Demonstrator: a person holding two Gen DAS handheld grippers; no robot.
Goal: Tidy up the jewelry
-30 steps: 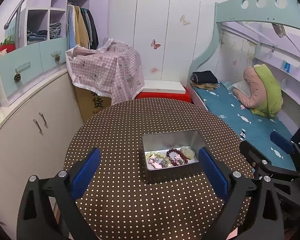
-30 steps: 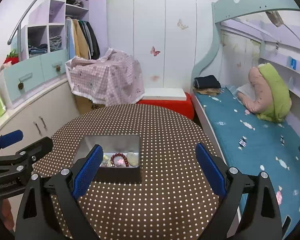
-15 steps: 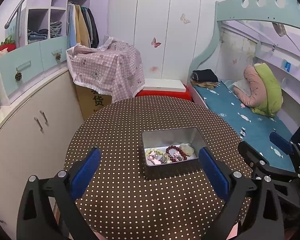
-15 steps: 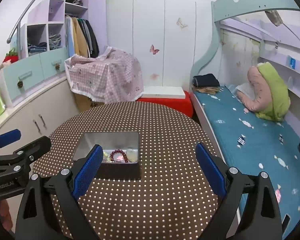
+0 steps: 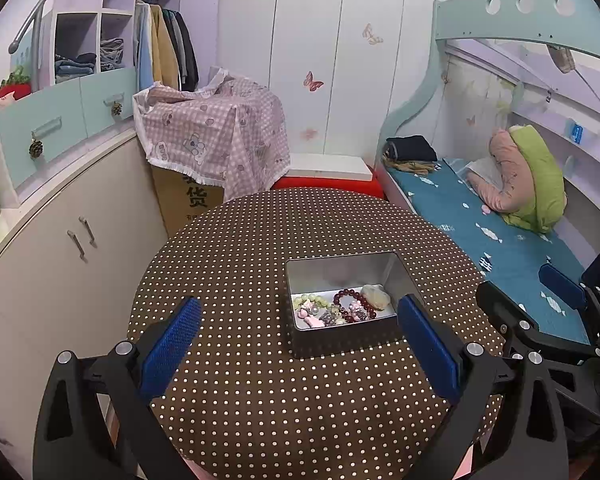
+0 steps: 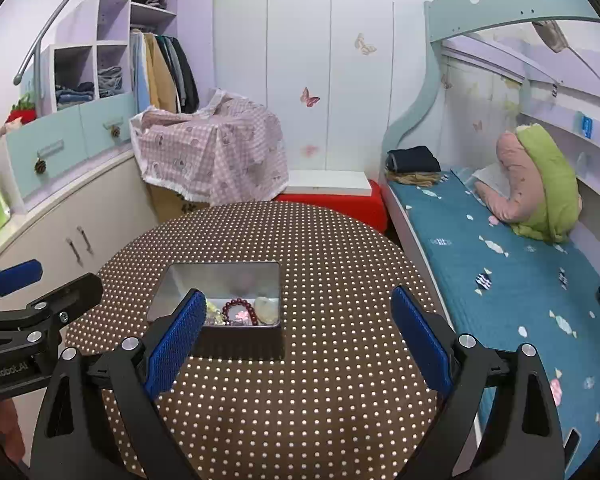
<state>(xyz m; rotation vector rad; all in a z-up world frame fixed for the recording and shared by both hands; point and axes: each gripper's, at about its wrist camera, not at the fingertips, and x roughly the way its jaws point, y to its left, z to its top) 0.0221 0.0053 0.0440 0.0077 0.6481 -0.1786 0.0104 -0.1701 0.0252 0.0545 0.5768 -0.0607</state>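
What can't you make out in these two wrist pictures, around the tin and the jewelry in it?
- Right wrist view: the left part of the jewelry in the metal tin is hidden behind the right gripper's left finger.
- Left wrist view: the small pieces beside the red bead bracelet are too small to tell apart.
- Both views: the near edge of the dotted table is cut off by the gripper bodies.
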